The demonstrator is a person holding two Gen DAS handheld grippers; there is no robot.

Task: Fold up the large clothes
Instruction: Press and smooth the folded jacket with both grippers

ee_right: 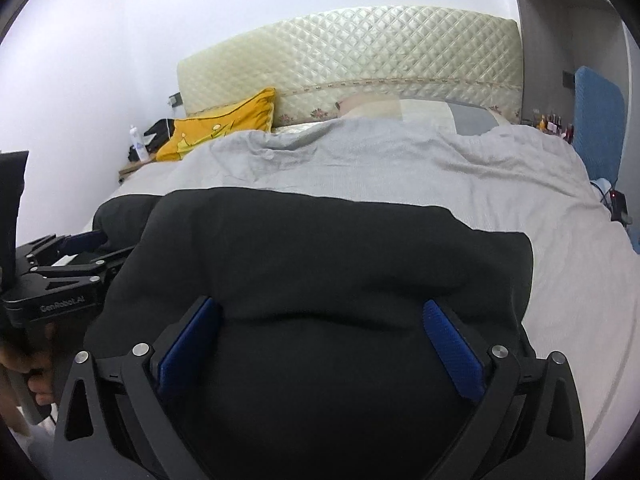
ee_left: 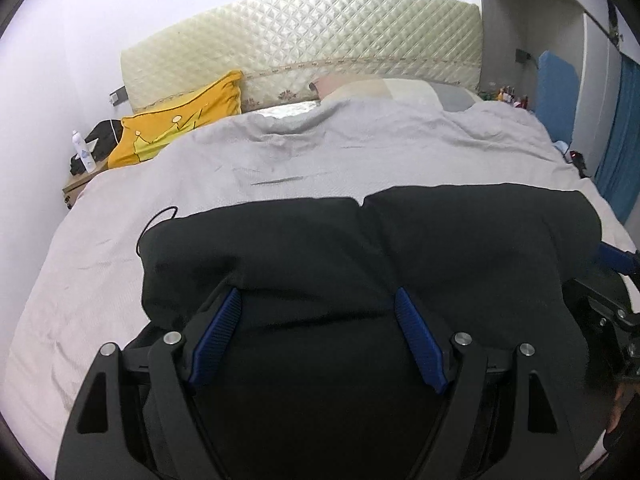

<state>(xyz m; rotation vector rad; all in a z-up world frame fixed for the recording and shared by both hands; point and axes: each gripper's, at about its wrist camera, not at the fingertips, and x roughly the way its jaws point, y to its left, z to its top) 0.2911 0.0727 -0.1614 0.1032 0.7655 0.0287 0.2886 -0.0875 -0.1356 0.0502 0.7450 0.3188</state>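
White walls surround a bed (ee_left: 120,216) covered by a wrinkled pale grey sheet, with a quilted cream headboard (ee_left: 304,44) standing against the far wall. Just in front of the headboard, a yellow cushion (ee_left: 180,124) leans at the bed's left corner, and striped pillows (ee_left: 400,88) lie beside it. Past the cushion, a small wooden nightstand (ee_left: 74,190) carries a white bottle (ee_left: 85,152) and a dark bag. Blue curtains (ee_left: 624,128) hang at the right edge.

Spread over the near part of the bed lies a large black garment (ee_left: 460,240), its far edge showing two rounded lobes with a notch between them; a thin black cord (ee_left: 154,220) loops out from its left corner onto the sheet.

The left gripper (ee_left: 318,300) has its blue-padded fingers spread wide apart, black cloth bulging up between them but nothing pinched. The right gripper (ee_right: 322,312) is likewise spread wide, hovering over the cloth's near edge with a fold lying between the pads. In the right wrist view, the left gripper appears at the far left, gripped by a hand (ee_right: 28,368).
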